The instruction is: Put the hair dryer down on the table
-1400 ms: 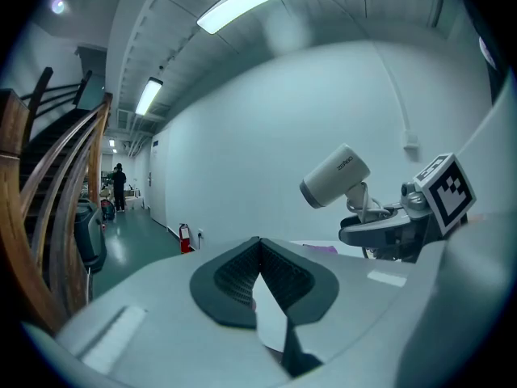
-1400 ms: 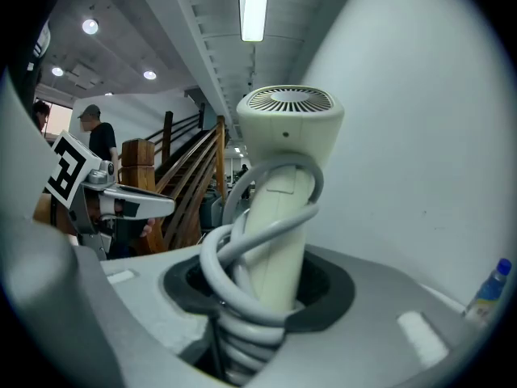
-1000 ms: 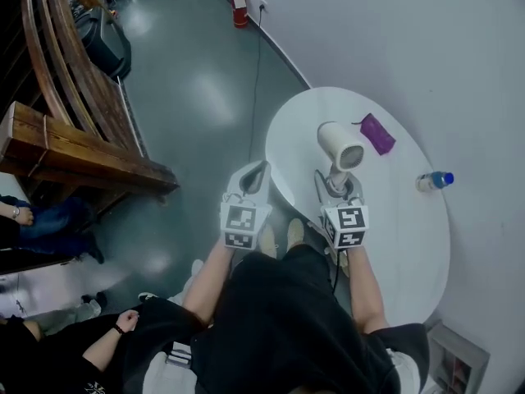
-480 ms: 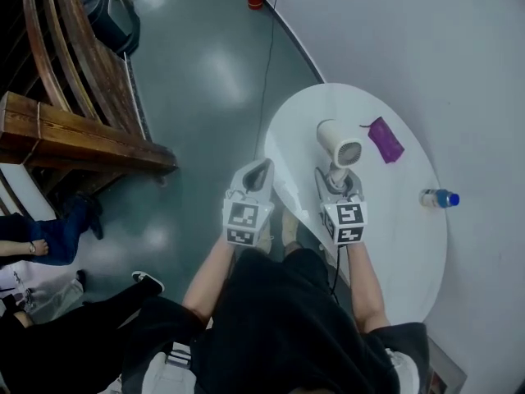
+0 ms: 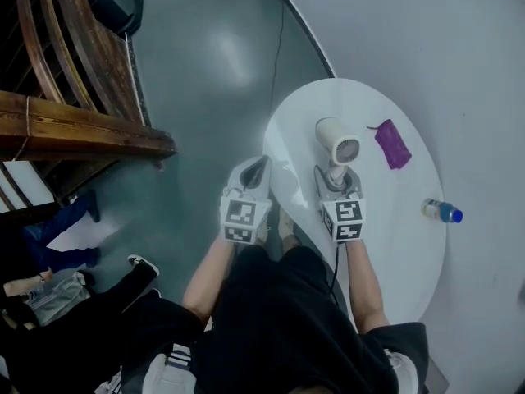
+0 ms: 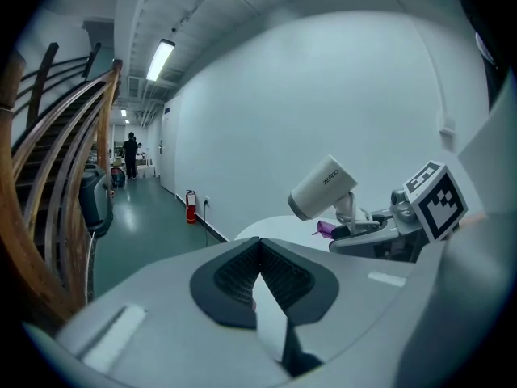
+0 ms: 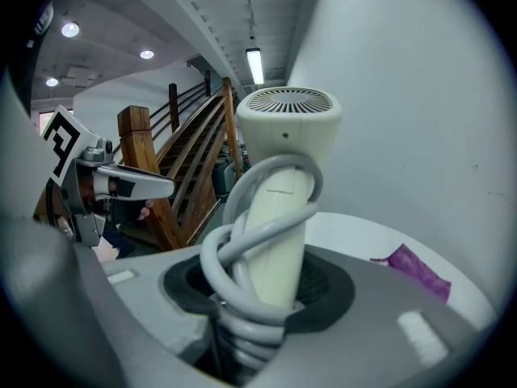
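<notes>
Jaws of the right gripper pinched the handle of the hair dryer together with the grey cord wound round it. The dryer stood upright above those jaws, over the near part of the white table. The left gripper, just to the left of the right one, had its jaws pressed together on nothing. A purple pouch lay beyond and right of the right gripper, and a bottle lay farther right.

left tongs — closed, empty | hair dryer (white) gripped by right tongs
</notes>
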The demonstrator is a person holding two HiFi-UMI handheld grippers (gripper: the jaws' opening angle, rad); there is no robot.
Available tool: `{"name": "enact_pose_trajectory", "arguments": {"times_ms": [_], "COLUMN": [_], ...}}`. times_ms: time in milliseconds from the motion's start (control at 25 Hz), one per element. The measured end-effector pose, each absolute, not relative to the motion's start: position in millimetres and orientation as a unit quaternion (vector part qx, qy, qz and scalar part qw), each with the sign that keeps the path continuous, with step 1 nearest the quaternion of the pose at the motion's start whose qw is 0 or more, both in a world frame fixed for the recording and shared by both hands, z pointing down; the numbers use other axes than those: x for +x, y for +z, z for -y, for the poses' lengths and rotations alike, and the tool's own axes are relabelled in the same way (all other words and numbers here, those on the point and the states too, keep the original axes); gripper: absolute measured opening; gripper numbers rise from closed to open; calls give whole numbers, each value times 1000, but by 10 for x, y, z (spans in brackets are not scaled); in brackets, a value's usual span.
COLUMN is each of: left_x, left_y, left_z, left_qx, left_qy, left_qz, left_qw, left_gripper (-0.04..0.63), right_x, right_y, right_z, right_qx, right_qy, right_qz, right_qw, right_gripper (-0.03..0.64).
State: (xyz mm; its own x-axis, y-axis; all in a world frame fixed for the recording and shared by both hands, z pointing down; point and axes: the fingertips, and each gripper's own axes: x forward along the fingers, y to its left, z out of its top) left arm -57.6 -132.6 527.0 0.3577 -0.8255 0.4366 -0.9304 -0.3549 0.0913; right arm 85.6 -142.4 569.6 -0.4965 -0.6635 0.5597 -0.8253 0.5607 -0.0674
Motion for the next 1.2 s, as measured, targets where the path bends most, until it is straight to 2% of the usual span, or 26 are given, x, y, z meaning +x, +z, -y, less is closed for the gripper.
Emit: {"name": "enact_pose_trajectory", "arguments": {"times_ms": [1200], "left_x": [-575], "left_y": [6232], "left_z": [1695], "left_qx": [777], "left_qy": [196], "left_qz": [552], "left_qw": [230], "left_gripper": [6], "right_x": [799], "right_y": [6823], "right_z": [1885], "right_qx": [394], "right_qy": [213], "right_qz": [840], "right_qw": [306], "right_gripper": [187]}}
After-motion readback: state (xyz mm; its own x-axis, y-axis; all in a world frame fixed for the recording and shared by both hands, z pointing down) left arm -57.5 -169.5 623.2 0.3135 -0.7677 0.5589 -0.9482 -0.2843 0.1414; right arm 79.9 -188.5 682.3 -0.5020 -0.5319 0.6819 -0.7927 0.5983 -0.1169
